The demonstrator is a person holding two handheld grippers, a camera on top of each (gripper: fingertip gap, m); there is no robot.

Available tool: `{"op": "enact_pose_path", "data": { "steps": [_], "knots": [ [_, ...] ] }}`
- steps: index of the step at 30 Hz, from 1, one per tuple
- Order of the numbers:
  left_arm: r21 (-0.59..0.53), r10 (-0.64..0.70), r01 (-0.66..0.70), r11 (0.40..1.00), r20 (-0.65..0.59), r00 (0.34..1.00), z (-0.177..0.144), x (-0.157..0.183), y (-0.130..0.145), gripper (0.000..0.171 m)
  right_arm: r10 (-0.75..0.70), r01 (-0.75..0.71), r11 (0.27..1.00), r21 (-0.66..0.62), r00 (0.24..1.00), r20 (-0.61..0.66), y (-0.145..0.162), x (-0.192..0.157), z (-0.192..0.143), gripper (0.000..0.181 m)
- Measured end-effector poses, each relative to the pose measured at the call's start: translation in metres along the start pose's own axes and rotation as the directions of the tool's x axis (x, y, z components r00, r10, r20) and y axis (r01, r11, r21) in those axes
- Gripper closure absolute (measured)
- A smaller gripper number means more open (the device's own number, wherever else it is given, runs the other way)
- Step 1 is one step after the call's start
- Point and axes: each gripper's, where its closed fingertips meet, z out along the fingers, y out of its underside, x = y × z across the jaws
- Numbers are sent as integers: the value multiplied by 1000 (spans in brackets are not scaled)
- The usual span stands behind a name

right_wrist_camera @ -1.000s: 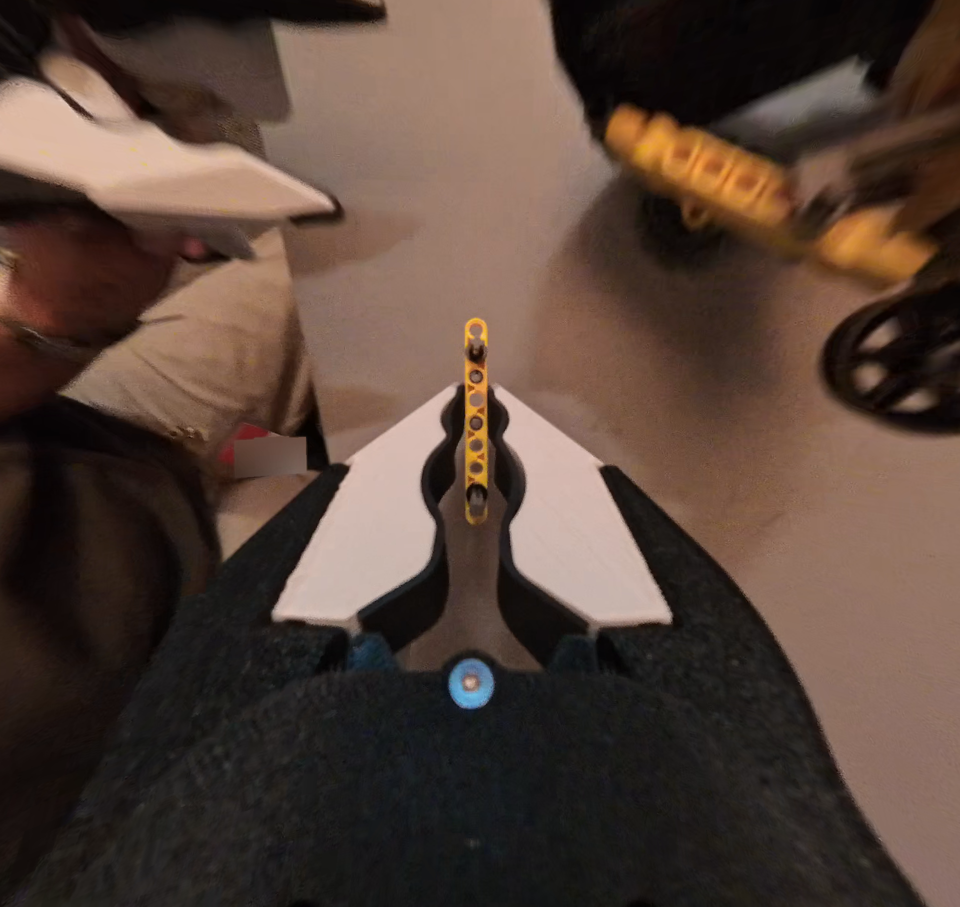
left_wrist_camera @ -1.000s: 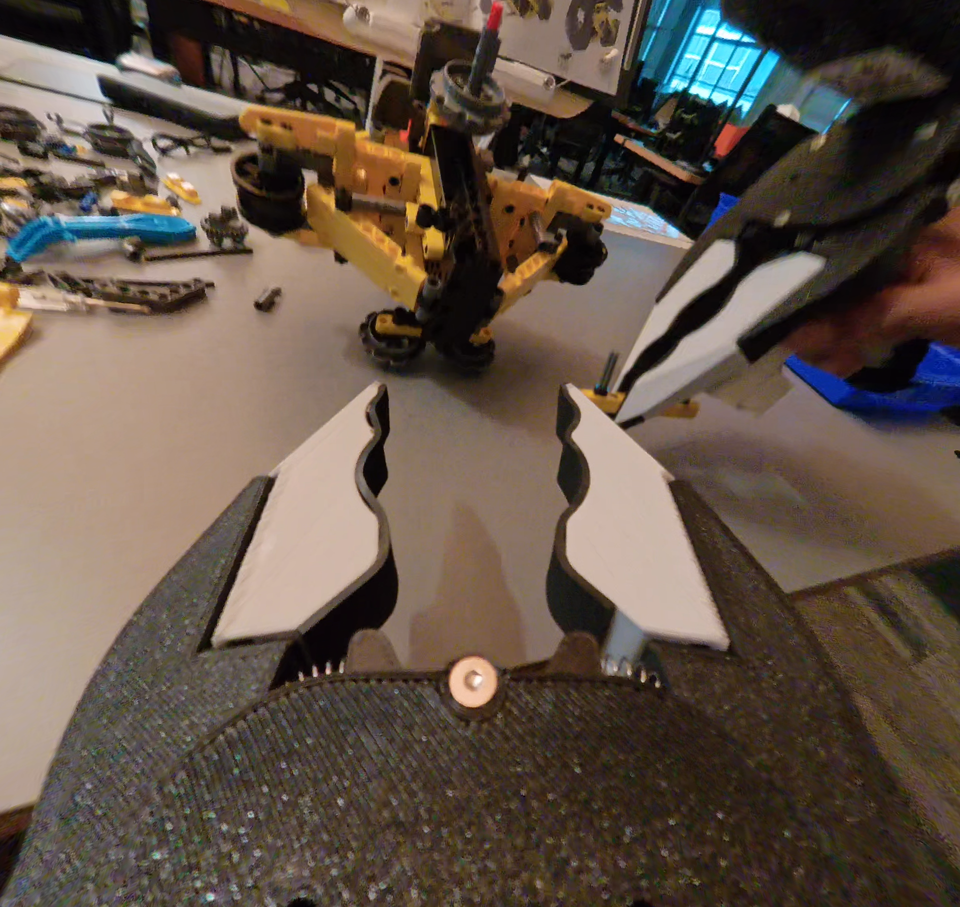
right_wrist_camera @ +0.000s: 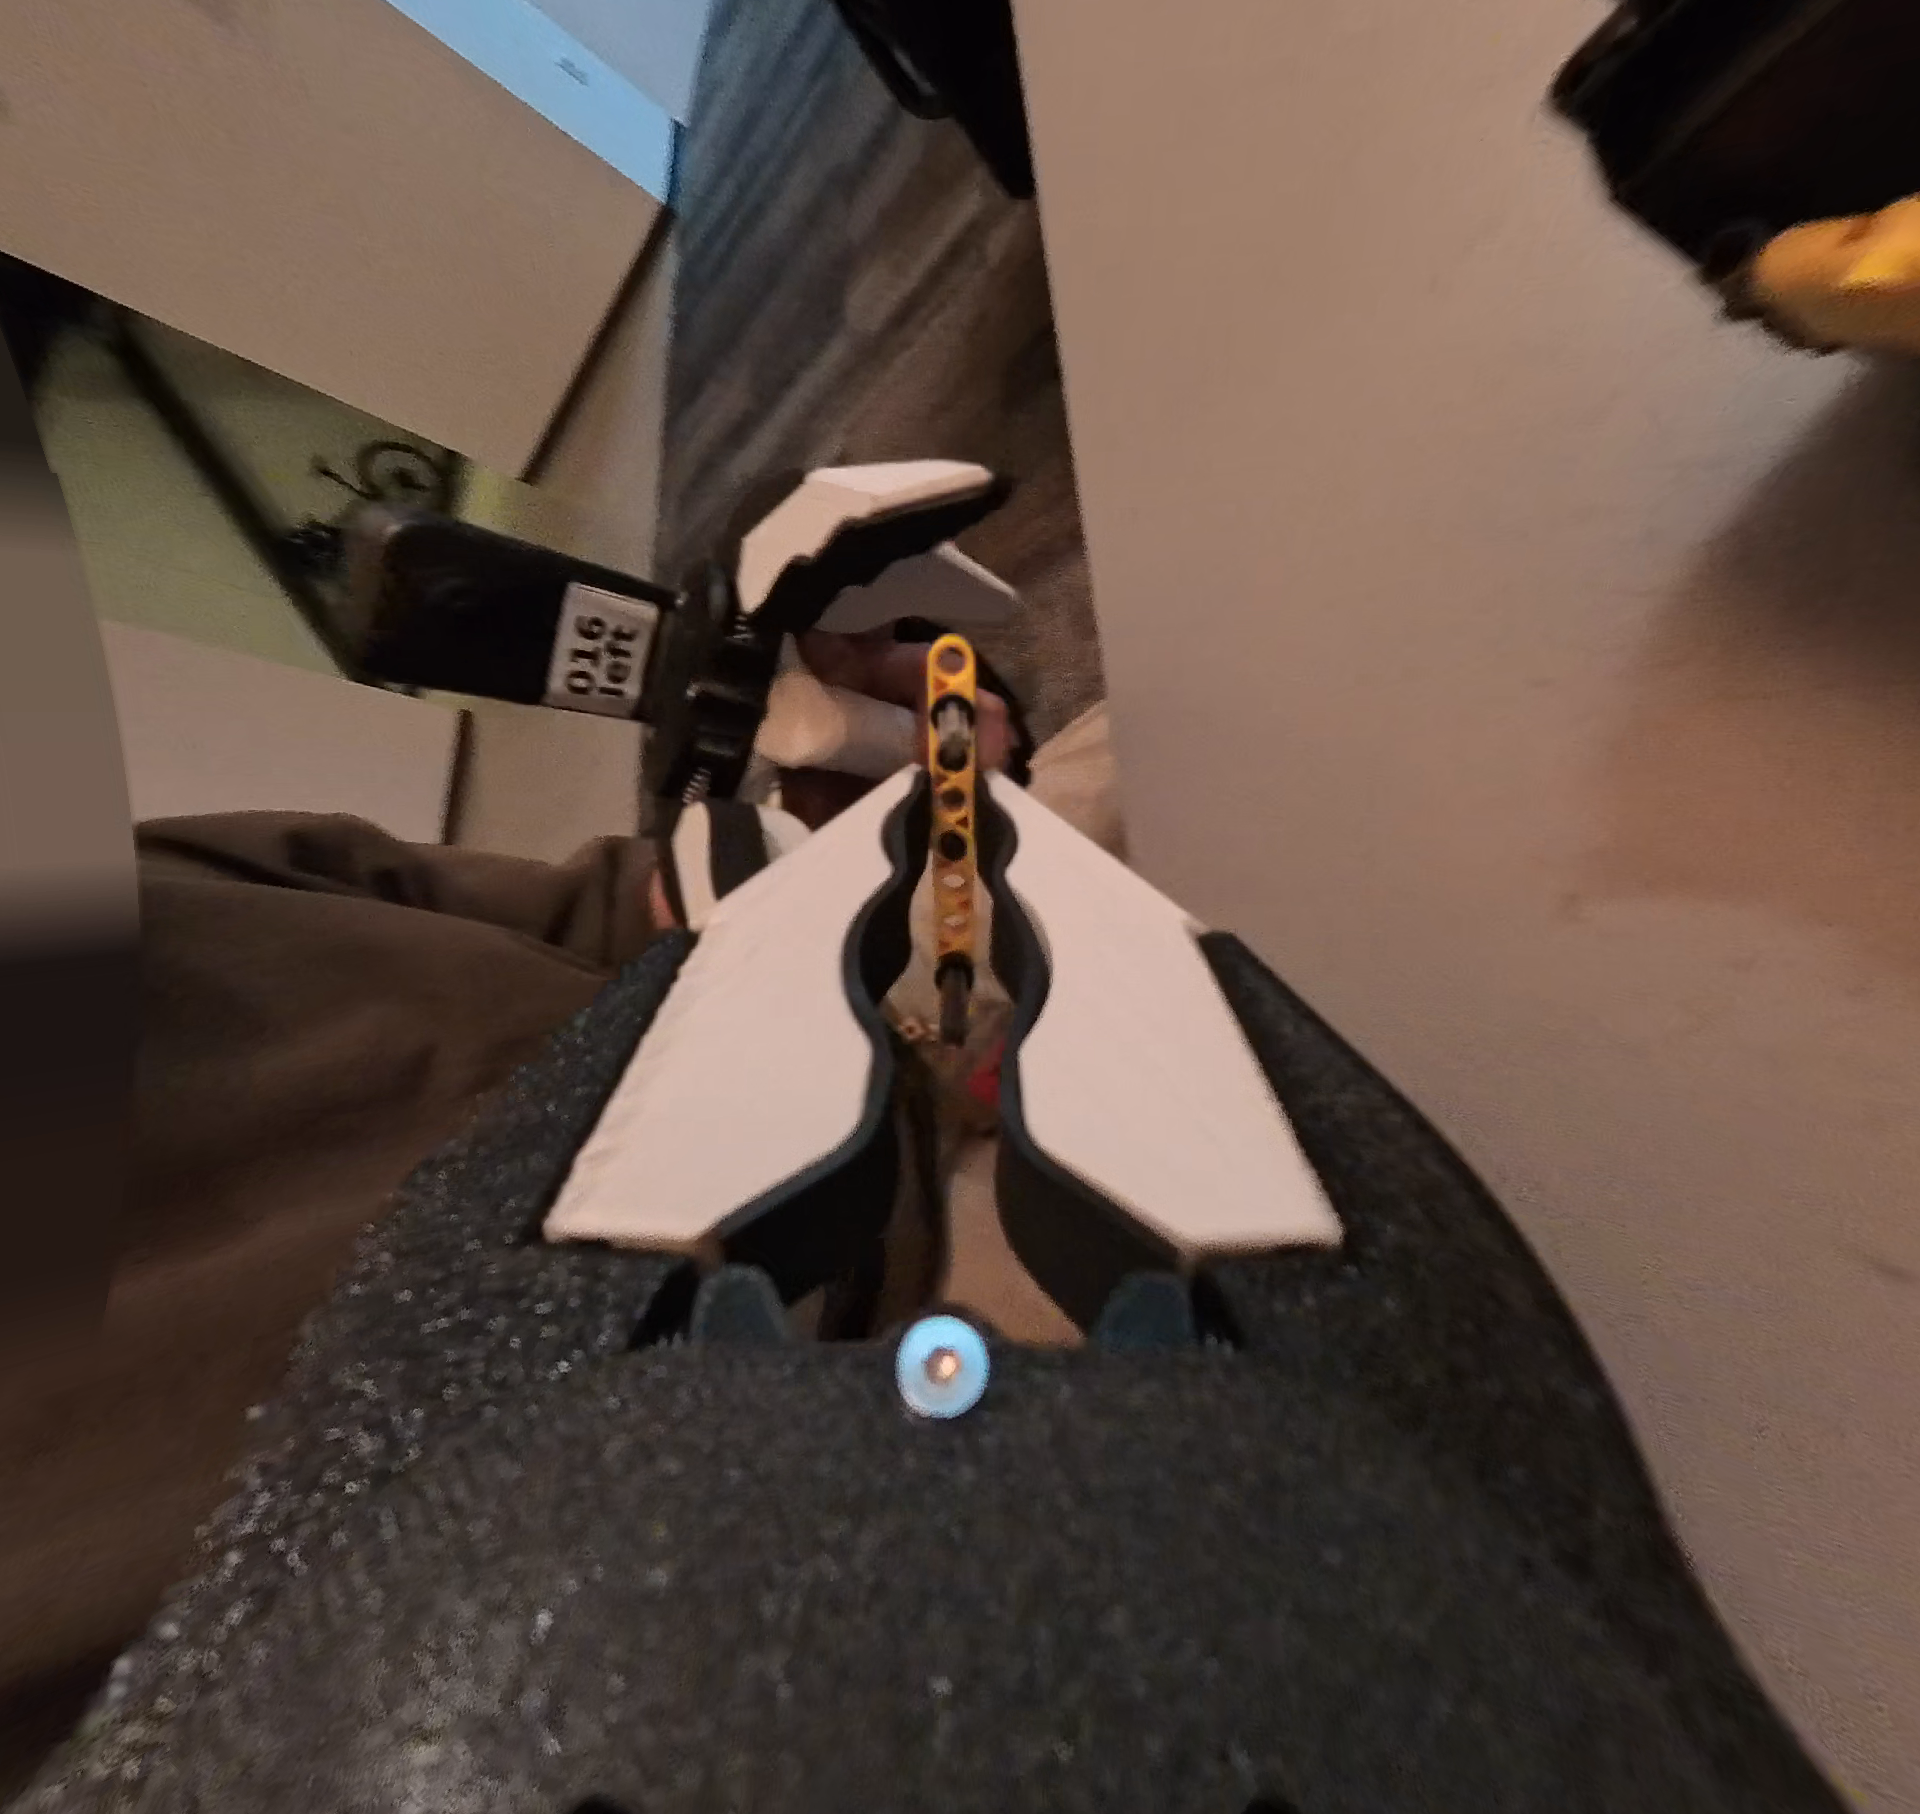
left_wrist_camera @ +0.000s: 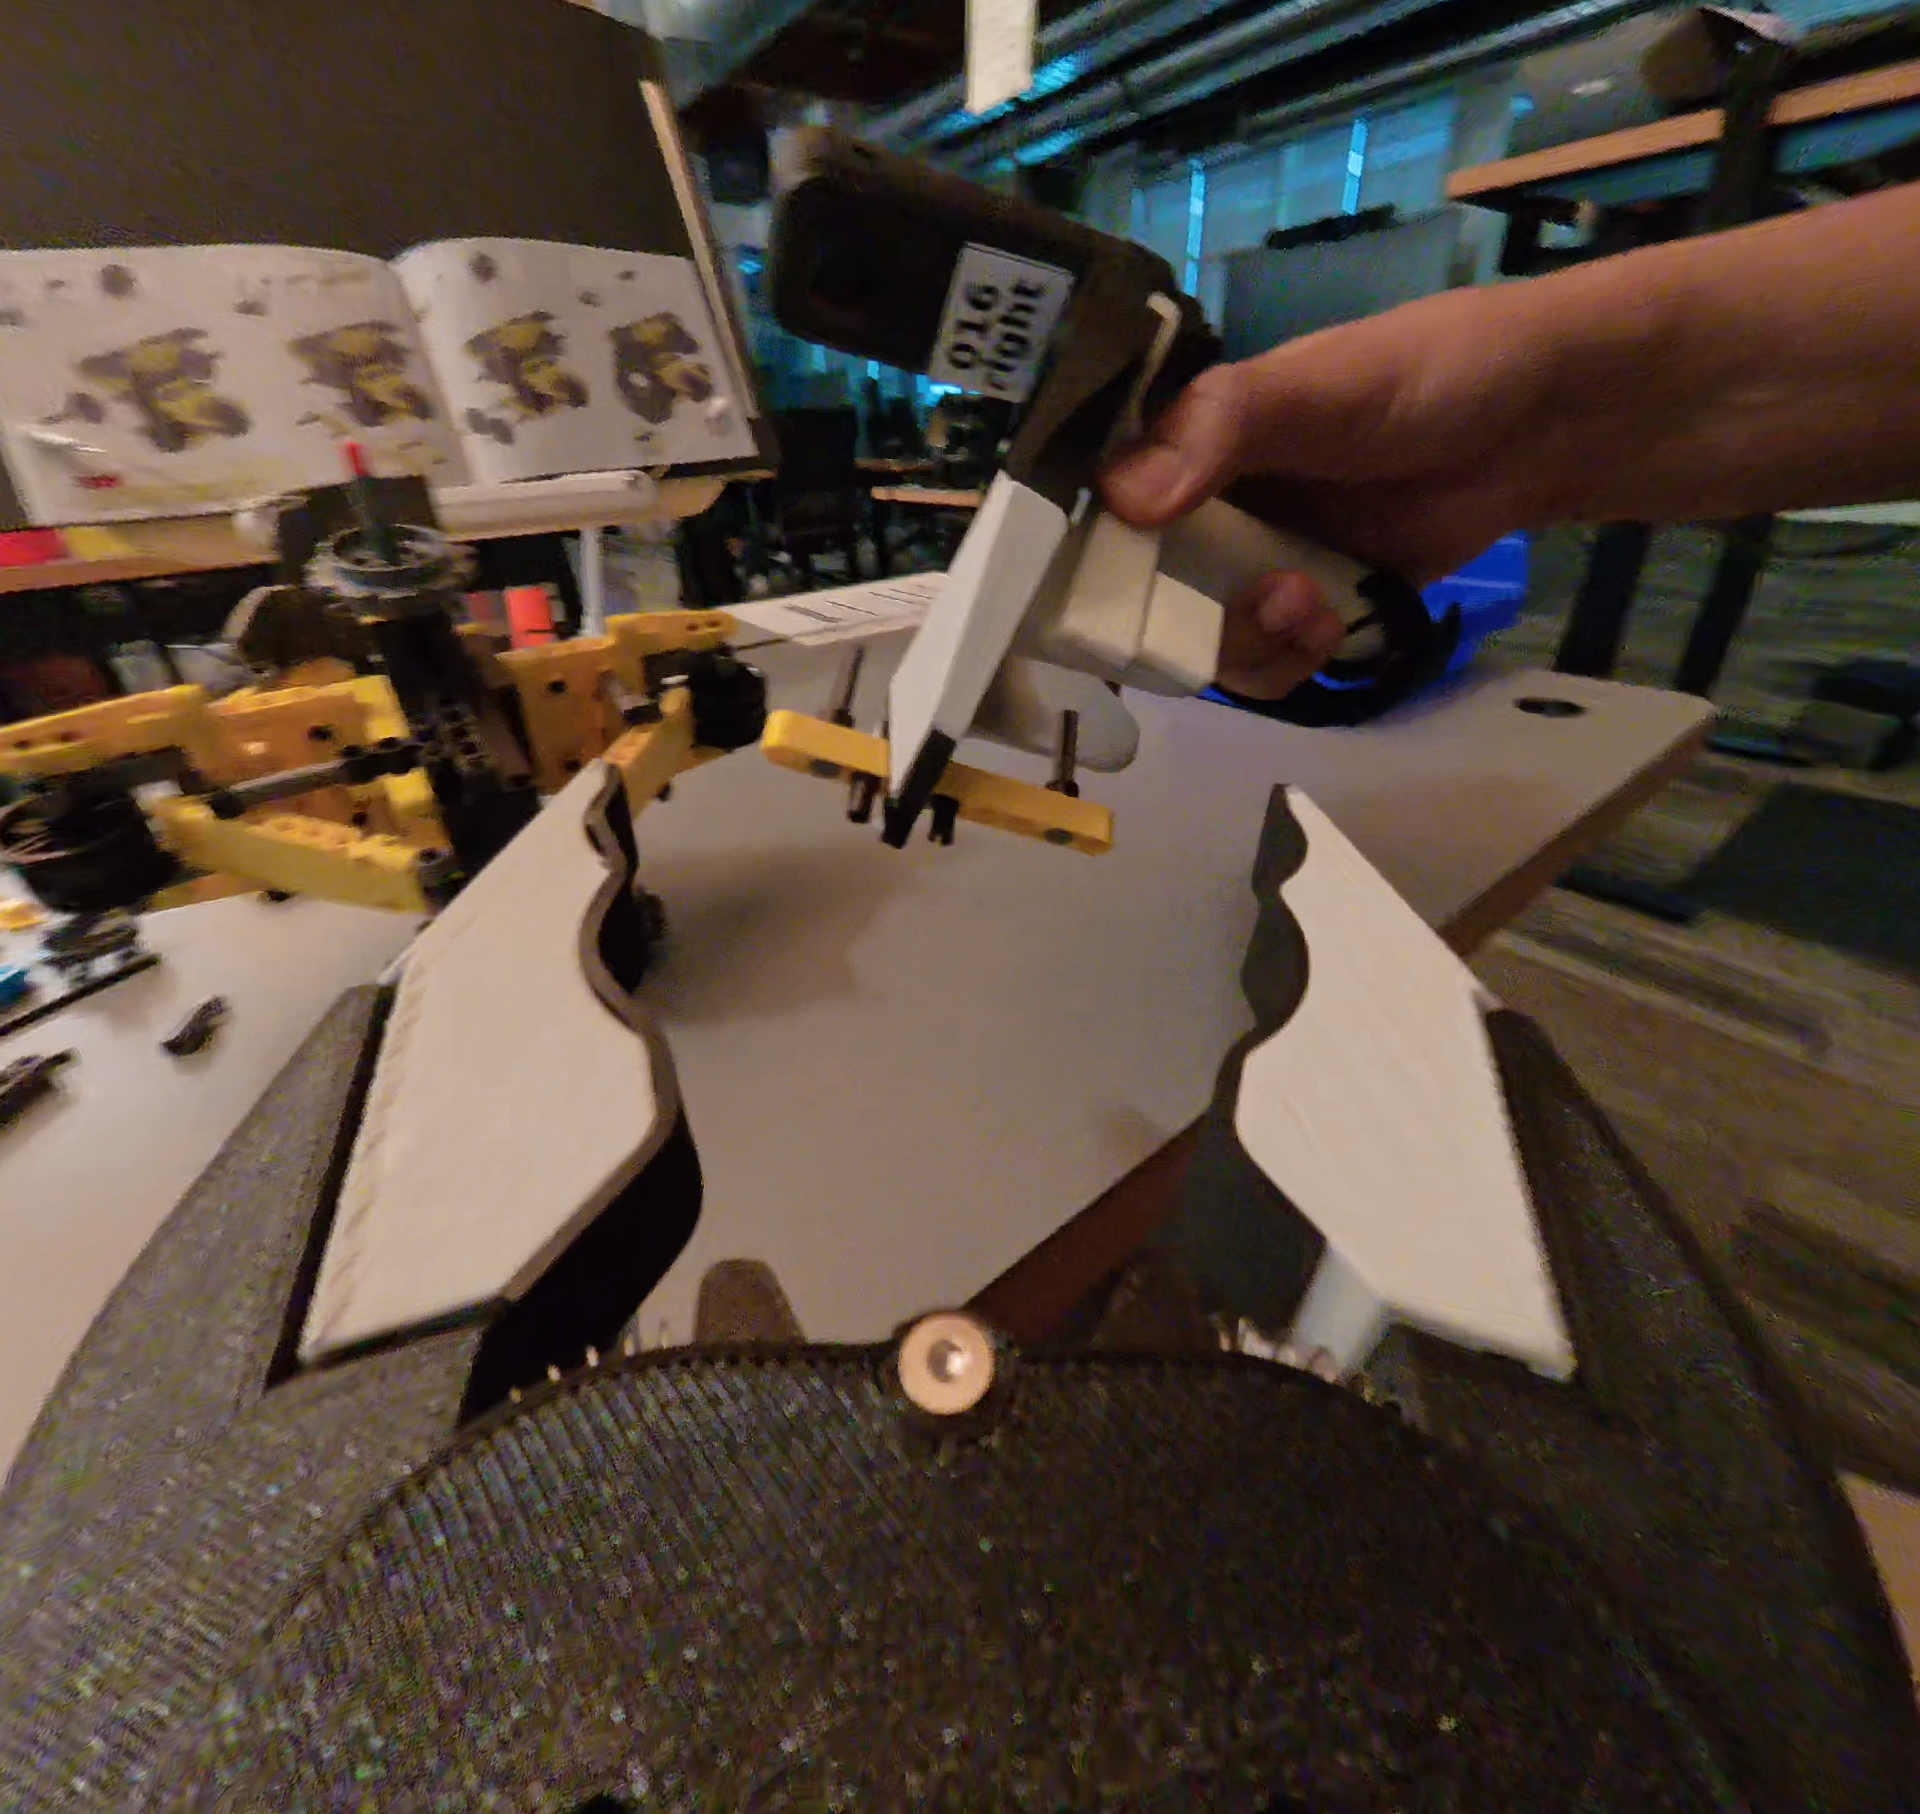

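Surface: grey table (left_wrist_camera: 935,1016), yellow model (left_wrist_camera: 312,777) at left.
Right gripper (right_wrist_camera: 951,808): clamped mid-length on yellow beam (right_wrist_camera: 953,829), which looks light, stiff, pins protruding.
Left gripper (left_wrist_camera: 935,954): wide, empty.

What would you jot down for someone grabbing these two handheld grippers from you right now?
Right gripper: shut on a yellow holed beam with black pins, held in the air above the grey table, just right of the yellow and black brick vehicle.
Left gripper: open, empty, low over the table, pointing at the beam.
Vehicle stands on the table, partly built; open instruction booklet propped behind it; loose parts at the far left.
The beam is not joined to the vehicle. Where it belongs I cannot tell.
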Motion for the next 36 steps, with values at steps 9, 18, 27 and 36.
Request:
{"op": "enact_pose_path", "data": {
  "steps": [9, 18, 27, 36],
  "knots": [
    [7, 128, -128, 992, -3, 992, -5, 18, -12, 92, 84, -82, 996, -22, 990, 112, 11, -35, 9, 174],
    [72, 143, -140, 988, -40, 989, -24, 30, -37, 91, 43, -41, 999, -12, 976, 214, 10, -63, 1, 149],
    [98, 130, -121, 988, -89, 987, -30, 42, -51, 91, -43, 61, 996, -67, 968, 246, 21, -86, 2, 162],
    [108, 145, -135, 985, -89, 986, -33, 47, -54, 92, -34, 51, 996, -71, 972, 231, 21, -88, 2, 173]
  ]
}}
